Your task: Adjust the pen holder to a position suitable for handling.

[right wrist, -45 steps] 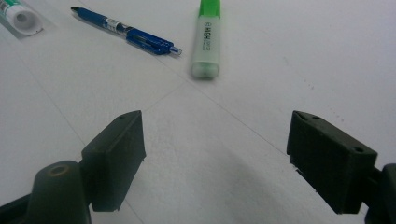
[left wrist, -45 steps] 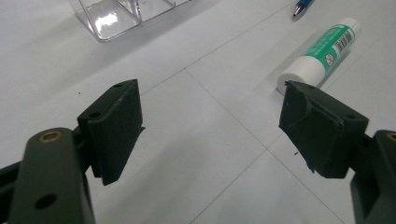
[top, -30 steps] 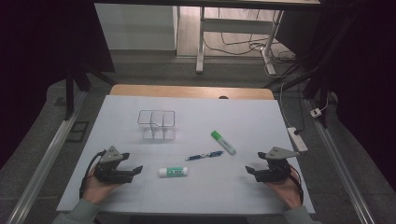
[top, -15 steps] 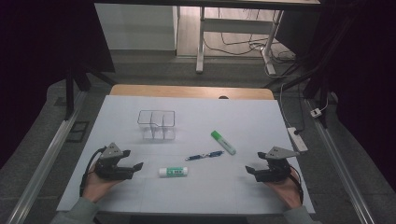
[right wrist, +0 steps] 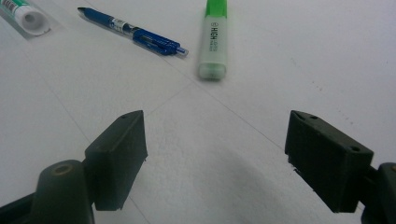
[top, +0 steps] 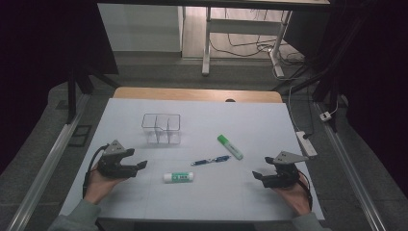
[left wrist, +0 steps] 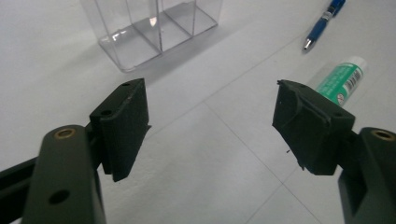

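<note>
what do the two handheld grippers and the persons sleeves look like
Both the left gripper and the right gripper are black, each with two blocky jaws carrying small screw holes, and topped by a grey three-cornered plate. A black cable loops from each near the wrist. The sleeves at the bottom edge look grey-green.

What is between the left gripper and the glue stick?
Nothing visible. The left gripper, jaws wide open, faces the glue stick across bare table. The blue pen and clear organizer lie farther back, off that path.
</note>
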`<state>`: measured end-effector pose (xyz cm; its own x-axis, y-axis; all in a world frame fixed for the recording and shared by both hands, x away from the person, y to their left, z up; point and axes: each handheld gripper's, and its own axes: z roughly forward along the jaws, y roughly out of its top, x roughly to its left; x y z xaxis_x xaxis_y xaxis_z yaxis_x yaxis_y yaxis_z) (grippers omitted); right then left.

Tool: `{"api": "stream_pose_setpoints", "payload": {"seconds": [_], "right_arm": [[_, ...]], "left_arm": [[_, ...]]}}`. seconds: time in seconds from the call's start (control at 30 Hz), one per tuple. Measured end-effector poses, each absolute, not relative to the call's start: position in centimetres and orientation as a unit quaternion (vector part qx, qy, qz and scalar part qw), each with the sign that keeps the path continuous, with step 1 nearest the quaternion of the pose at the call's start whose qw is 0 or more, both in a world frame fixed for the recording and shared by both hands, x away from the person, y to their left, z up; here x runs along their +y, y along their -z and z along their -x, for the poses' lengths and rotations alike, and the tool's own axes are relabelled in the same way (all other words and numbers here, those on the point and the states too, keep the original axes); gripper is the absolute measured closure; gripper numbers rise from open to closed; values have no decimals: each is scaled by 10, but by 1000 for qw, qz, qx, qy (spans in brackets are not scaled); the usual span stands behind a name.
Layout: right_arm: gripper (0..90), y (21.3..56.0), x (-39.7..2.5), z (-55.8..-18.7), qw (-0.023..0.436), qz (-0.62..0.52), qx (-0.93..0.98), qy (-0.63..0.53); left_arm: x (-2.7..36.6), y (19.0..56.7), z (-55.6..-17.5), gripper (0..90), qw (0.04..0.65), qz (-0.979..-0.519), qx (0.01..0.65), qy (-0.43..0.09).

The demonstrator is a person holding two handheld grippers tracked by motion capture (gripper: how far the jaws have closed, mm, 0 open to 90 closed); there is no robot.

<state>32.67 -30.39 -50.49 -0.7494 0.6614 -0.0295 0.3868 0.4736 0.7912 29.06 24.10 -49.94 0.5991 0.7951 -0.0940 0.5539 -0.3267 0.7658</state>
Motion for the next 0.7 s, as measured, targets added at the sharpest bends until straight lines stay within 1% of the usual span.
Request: {"api": "stream_pose_setpoints", "payload": {"seconds": [0.3, 0.5, 0.57, 0.63, 0.67, 0.7], "right_arm": [[204, 505, -304, -326, 169, -312, 843, -405], [213, 506, -305, -325, 171, -310, 843, -405], [215, 505, -304, -324, 174, -308, 842, -408], [215, 505, -304, -324, 175, -307, 842, -408], [215, 505, -304, -324, 174, -307, 843, -406], [215, 505, -304, -324, 174, -307, 843, -406]], "left_arm": [[243, 494, -308, 295, 381, -804, 425, -169], [247, 491, -317, 328, 377, -803, 426, -178], [249, 490, -320, 364, 376, -802, 427, -179], [249, 490, -323, 379, 372, -804, 427, -182], [250, 490, -325, 423, 370, -804, 427, -185], [250, 490, -326, 423, 369, -803, 430, -188]]}}
